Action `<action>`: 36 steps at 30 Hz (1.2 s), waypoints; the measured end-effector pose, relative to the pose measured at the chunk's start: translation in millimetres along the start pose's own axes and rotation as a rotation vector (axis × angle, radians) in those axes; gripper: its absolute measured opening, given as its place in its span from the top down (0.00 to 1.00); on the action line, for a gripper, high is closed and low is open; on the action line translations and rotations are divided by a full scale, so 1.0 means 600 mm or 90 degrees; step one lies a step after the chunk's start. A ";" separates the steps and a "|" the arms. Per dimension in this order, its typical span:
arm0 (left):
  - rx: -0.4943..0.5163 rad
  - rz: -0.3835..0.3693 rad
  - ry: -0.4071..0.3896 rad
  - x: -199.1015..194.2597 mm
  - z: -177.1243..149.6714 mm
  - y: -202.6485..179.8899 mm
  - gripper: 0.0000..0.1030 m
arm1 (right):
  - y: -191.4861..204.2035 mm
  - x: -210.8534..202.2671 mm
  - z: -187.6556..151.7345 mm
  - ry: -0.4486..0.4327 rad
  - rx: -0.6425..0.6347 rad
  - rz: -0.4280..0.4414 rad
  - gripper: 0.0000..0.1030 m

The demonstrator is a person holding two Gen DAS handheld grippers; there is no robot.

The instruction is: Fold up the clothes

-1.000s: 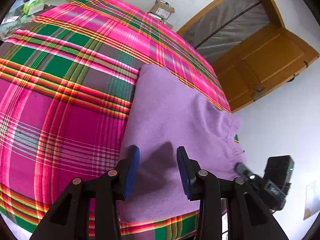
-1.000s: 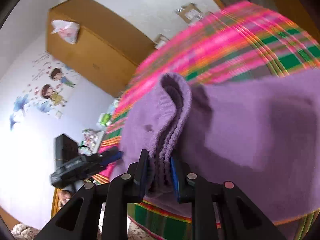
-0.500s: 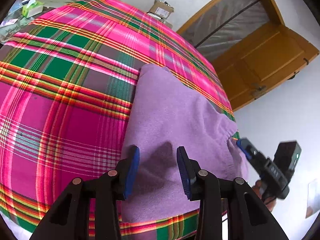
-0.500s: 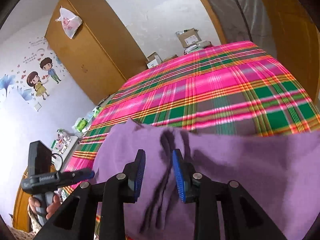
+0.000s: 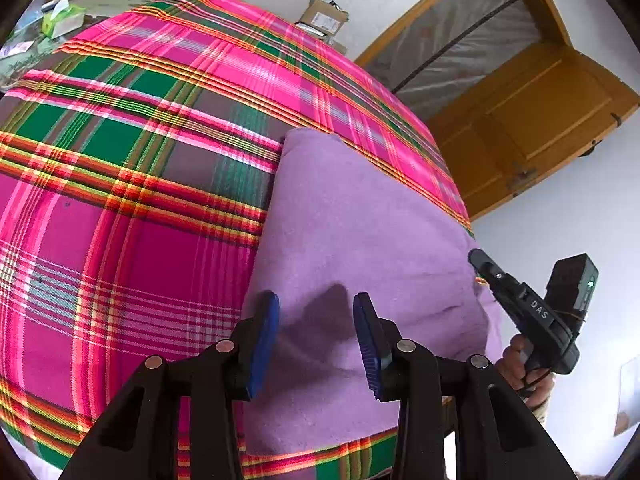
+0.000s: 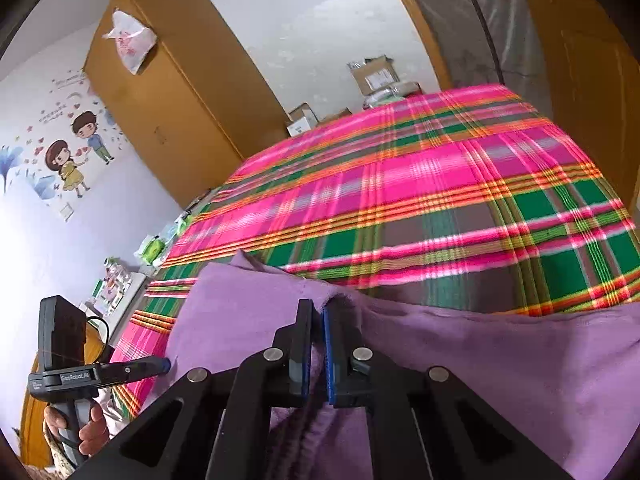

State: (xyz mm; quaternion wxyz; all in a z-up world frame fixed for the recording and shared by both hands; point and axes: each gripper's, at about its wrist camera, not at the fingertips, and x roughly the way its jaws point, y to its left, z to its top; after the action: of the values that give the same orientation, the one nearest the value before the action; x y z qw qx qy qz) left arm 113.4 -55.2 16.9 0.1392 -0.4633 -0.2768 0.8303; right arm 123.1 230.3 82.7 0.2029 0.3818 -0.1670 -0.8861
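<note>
R gripper (image 6: 316, 344) just closed, pinching purple cloth (image 6: 500, 364)

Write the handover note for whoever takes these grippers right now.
Left gripper: open, above the purple garment, holding nothing.
Right gripper: jaws have just closed; they look shut on a fold of the garment's edge.
Garment: lies on the plaid sheet near its edge, flat in the left view, bunched at the right gripper.
Done: right grip taken.
Left: fold it over, then smooth.

Both wrist cameras look steeply down, close over a purple garment (image 5: 360, 220) on the plaid bedspread (image 6: 440, 184), shared.
</note>
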 end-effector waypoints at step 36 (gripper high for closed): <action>0.028 0.034 0.016 -0.036 -0.062 0.017 0.61 | 0.145 -0.065 -0.117 0.013 -0.280 -0.040 0.87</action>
State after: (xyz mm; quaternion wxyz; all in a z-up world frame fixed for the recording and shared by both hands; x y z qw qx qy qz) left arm 156.6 -61.8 10.6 0.1309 -0.4776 -0.2445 0.8337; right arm 220.4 164.6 99.9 0.2556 0.3422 0.0446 -0.9031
